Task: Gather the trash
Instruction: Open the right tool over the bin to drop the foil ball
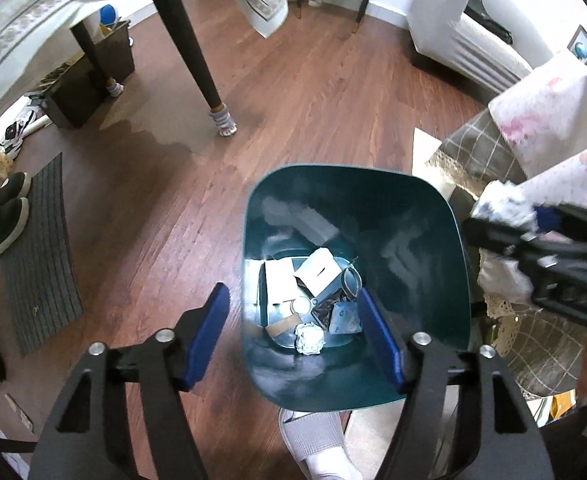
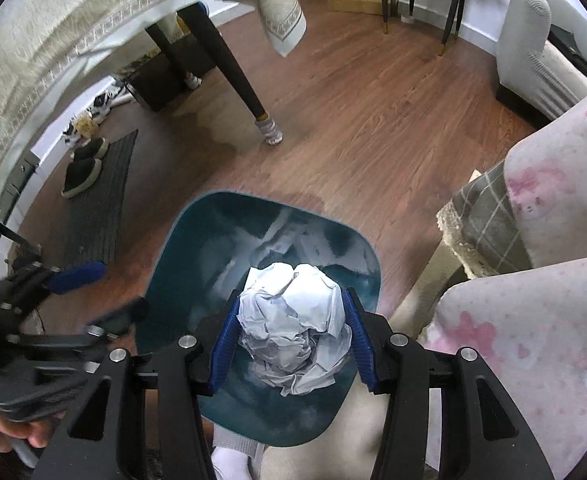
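A teal trash bin point(image 1: 459, 240) stands on the wood floor below both grippers. At its bottom lie a foil ball point(image 1: 309, 338), white card pieces point(image 1: 318, 271) and dark wrappers. My left gripper point(image 1: 293, 336) hangs open over the bin's near side with nothing between its blue pads; its left finger is outside the rim. My right gripper point(image 2: 291, 304) is shut on a big crumpled white paper ball point(image 2: 293, 316), held above the bin point(image 2: 181, 248) mouth. In the left wrist view, the right gripper point(image 1: 533, 240) and its paper ball point(image 1: 501, 204) come in from the right.
A dark table leg point(image 1: 197, 64) with a sock on its foot stands beyond the bin. To the left, a grey mat point(image 1: 37, 256) carries black slippers point(image 1: 9, 216). A checked cloth point(image 1: 481, 148) and pink-patterned fabric point(image 2: 533, 340) crowd the right. A person's white-socked foot point(image 1: 317, 440) is below the bin.
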### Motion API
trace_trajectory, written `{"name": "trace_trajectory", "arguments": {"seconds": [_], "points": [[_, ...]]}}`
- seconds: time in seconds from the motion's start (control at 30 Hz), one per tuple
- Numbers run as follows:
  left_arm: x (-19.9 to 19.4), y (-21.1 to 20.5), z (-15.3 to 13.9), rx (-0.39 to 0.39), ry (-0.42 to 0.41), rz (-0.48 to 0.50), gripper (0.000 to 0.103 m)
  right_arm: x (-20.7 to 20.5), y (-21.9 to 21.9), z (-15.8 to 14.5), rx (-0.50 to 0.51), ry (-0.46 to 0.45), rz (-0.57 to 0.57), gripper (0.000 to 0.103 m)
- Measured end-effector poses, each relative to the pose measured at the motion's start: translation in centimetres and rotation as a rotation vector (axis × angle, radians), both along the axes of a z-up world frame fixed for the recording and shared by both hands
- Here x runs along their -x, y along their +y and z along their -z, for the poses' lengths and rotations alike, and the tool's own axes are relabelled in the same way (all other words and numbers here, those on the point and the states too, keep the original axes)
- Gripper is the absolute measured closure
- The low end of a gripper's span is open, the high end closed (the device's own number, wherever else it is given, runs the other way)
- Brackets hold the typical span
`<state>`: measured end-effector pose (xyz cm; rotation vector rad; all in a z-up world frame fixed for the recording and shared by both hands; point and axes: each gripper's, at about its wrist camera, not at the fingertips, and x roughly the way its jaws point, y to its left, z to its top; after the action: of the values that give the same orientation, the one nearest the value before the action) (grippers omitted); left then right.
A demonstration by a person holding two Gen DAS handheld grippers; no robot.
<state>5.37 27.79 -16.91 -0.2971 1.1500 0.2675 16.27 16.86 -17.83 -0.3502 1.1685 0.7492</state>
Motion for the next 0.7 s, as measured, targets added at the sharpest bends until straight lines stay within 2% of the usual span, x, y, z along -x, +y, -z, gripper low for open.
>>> {"name": "trace_trajectory", "arguments": {"seconds": [0.23, 0.37, 0.47, 0.57, 0.67, 0.7], "points": [[1.2, 1.0, -2.4, 0.013, -0.070, -0.036, 0.046, 0.1, 1.0, 3.1, 0.056, 0.034, -0.002, 0.052], [1.9, 1.3, -4.0, 0.007, -0.111, -0.041, 0.048, 0.3, 1.8, 4.9, 0.103, 0.047, -0.014, 0.052], [2.5, 1.6, -4.6, 0.001, -0.126, -0.050, 0.056, 0.8, 2.3, 5.9, 0.134, 0.052, -0.032, 0.052], [2.7, 1.7, -5.6, 0.011, -0.150, -0.064, 0.058, 1.2, 2.6, 6.9, 0.168, 0.053, -0.056, 0.052], [2.9, 1.4, -7.2, -0.009, -0.194, -0.066, 0.058, 1.4, 2.8, 7.6, 0.192, 0.057, -0.076, 0.044], [3.0, 1.3, -7.7, -0.012, -0.208, -0.064, 0.058, 1.4, 2.8, 7.8, 0.196, 0.061, -0.081, 0.038]]}}
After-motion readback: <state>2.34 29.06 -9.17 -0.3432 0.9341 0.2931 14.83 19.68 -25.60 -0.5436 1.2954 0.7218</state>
